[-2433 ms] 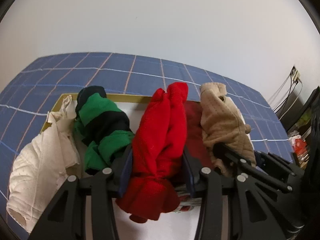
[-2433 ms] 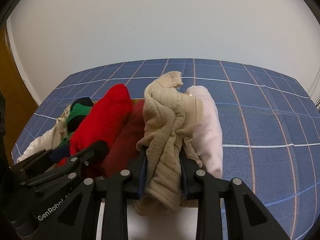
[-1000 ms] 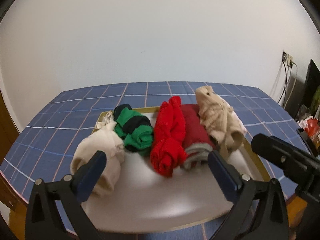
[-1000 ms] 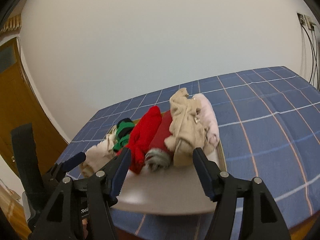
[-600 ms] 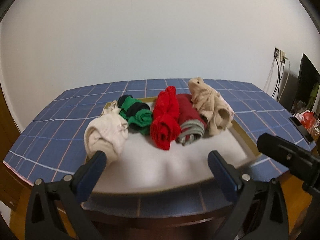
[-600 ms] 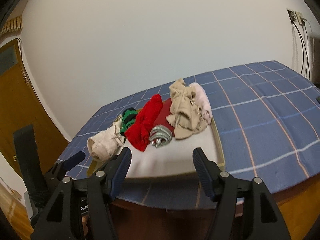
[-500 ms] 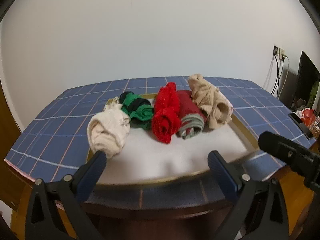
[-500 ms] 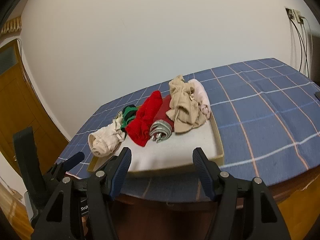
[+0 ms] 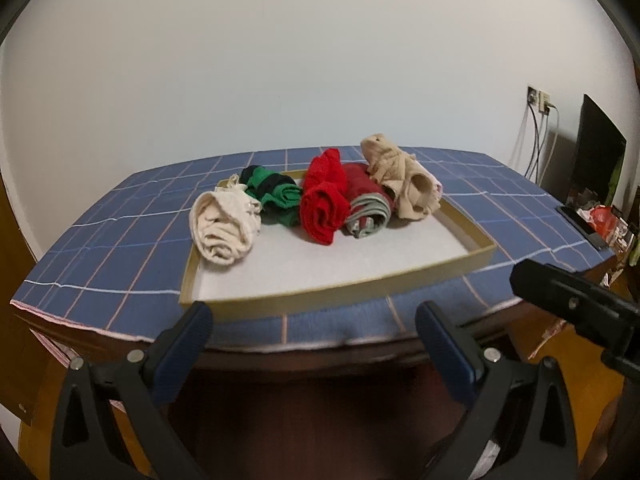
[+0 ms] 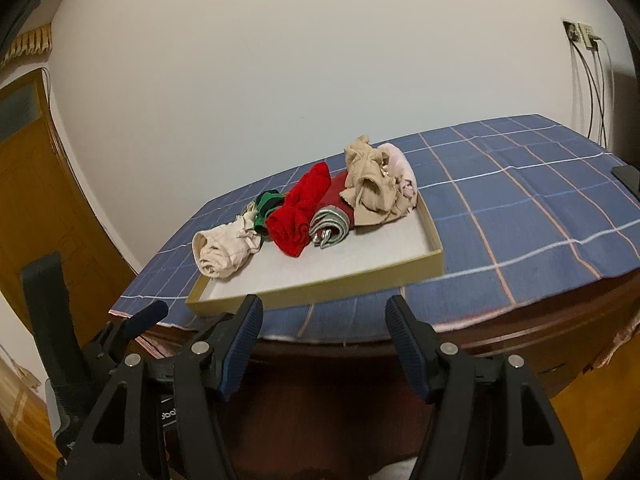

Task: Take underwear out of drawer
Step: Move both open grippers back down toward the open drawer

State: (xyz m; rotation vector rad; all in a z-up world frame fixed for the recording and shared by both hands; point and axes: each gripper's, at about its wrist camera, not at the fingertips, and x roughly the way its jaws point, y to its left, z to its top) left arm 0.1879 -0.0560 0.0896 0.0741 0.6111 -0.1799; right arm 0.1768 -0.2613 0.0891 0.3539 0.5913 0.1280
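A shallow tan drawer tray (image 9: pixel 332 292) with a white floor sits on the blue checked tablecloth (image 9: pixel 120 240). Across its far half lie rolled underwear: a cream roll (image 9: pixel 224 226), a green and black one (image 9: pixel 280 198), a bright red one (image 9: pixel 324 204), a dark red one with a grey waistband (image 9: pixel 366 208), a beige one (image 9: pixel 400 184) and a pale pink one (image 10: pixel 400 168). My left gripper (image 9: pixel 312 328) hangs open and empty in front of the table's near edge. My right gripper (image 10: pixel 324 312) is likewise open and empty, short of the tray (image 10: pixel 320 284).
The table's dark wooden edge (image 10: pixel 500 336) runs just beyond both grippers. A wooden door (image 10: pixel 36 184) stands at the left. Wall sockets with cables (image 9: pixel 538 100), a dark screen (image 9: pixel 596 152) and clutter (image 9: pixel 600 216) are at the right. A dark flat object (image 10: pixel 628 178) lies on the cloth.
Earlier the left gripper was shut on the red roll and the right on the beige roll. Both let go, and both grippers drew back past the table's near edge.
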